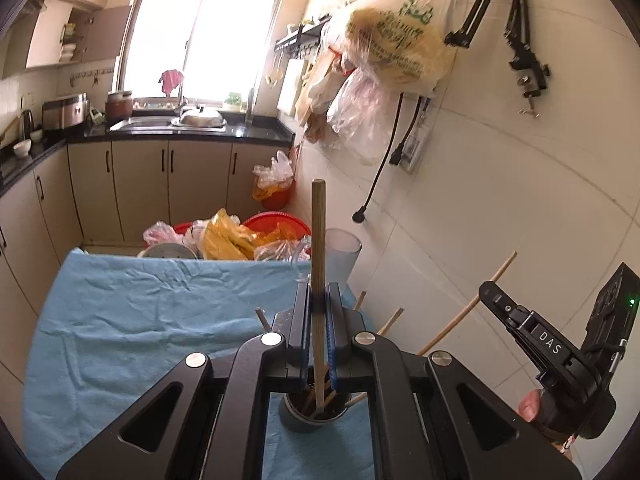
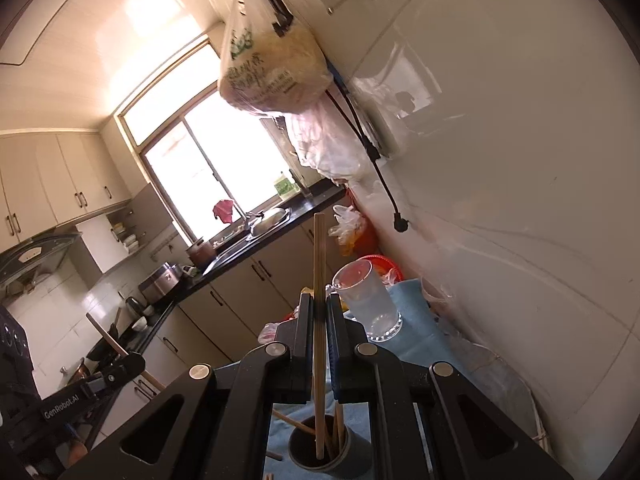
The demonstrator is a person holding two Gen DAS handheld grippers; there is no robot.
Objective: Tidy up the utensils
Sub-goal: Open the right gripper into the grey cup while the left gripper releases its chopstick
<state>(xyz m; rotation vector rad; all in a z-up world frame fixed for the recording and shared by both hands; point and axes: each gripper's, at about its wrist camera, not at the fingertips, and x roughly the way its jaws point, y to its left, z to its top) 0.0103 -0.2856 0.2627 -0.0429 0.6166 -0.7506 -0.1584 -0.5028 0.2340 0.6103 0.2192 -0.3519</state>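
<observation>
A kitchen bench [image 1: 120,320] under blue cloth fills the left wrist view; the left gripper [image 1: 319,312] clamps an upright chopstick [image 1: 318,248] above the dark holder [image 1: 312,416].

Right wrist view: the right gripper [image 2: 319,316] clamps a second chopstick [image 2: 319,280], its lower end inside the holder [image 2: 320,452], a clear cup [image 2: 368,300] just beyond.

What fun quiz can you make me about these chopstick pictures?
1. True or false: the left gripper is shut on a brown wooden chopstick.
2. What does the right gripper hold? A) a spoon B) a light wooden chopstick C) nothing
3. Fill in: both sticks have their lower ends in a dark round ___ on the blue cloth.

Key: 1 true; 2 B; 3 cup.
</observation>
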